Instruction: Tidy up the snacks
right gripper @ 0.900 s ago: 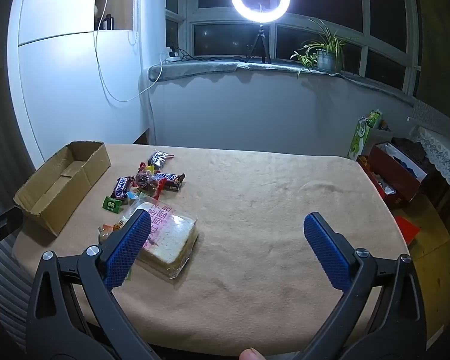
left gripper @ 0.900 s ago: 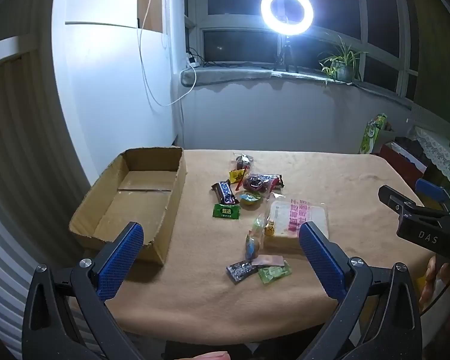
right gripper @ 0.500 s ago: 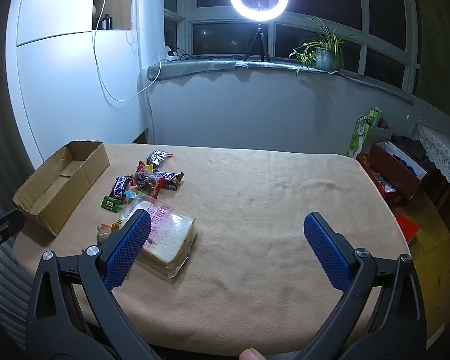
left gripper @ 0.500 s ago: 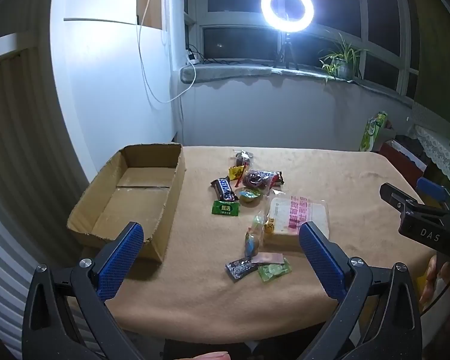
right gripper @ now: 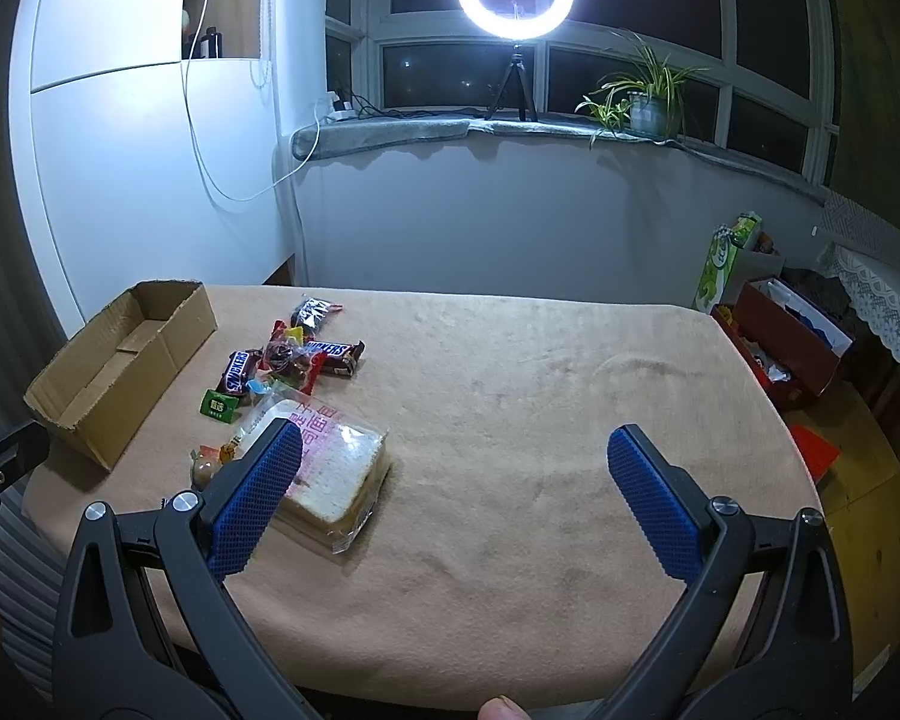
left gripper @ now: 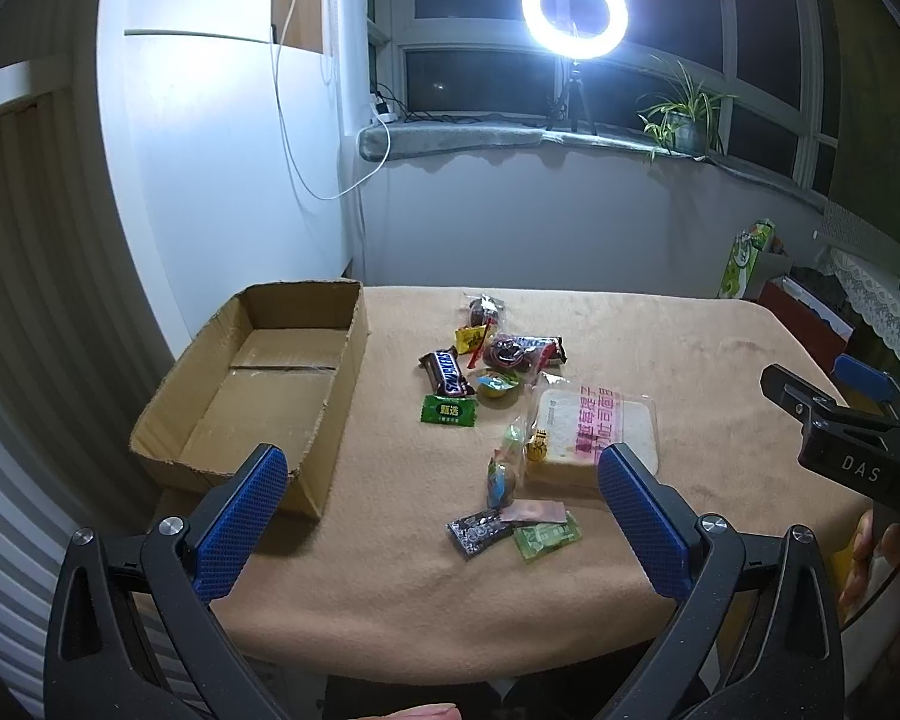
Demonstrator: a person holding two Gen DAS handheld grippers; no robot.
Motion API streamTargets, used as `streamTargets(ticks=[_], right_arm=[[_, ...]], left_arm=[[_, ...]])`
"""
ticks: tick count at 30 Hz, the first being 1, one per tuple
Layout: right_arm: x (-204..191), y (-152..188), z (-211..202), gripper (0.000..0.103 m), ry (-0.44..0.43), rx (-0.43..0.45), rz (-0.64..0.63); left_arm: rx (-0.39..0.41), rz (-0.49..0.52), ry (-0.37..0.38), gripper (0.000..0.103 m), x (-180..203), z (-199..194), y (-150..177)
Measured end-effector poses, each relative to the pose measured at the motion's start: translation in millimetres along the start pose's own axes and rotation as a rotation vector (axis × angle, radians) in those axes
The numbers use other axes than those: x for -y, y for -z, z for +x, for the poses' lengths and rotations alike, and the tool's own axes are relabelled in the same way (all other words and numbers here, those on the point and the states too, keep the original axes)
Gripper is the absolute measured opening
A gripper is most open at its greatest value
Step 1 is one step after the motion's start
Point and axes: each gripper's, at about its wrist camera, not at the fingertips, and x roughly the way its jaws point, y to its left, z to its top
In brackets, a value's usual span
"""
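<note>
An open, empty cardboard box (left gripper: 270, 384) stands at the table's left; it also shows in the right wrist view (right gripper: 120, 360). Several snacks lie beside it: a Snickers bar (left gripper: 447, 371), a green packet (left gripper: 448, 411), a bagged sandwich (left gripper: 594, 429) (right gripper: 330, 474), small candies (left gripper: 510, 525) near the front edge, and a second Snickers bar (right gripper: 336, 354). My left gripper (left gripper: 438, 516) is open and empty, held above the table's front edge. My right gripper (right gripper: 450, 492) is open and empty, in front of the table and right of the sandwich.
The table (right gripper: 540, 396) wears a tan cloth. A ring light (left gripper: 575, 3) and a potted plant (left gripper: 687, 114) stand on the windowsill behind. Boxes (right gripper: 780, 330) sit on the floor at the right. A white cabinet (left gripper: 210, 168) stands at the left.
Both grippers have drifted slightly back and up from the table; the snacks and box sit a little higher in both views. Nothing on the table moved.
</note>
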Motion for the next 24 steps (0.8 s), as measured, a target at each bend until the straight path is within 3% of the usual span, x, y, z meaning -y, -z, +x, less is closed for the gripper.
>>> streamTargets(ticks=[24], right_arm=[[-1.3,1.3,-0.4,0.103,-0.006,0.010,0.017]], left_arm=[[-0.003,-0.005,0.002,0.103,-0.5,-2.0,1.1]])
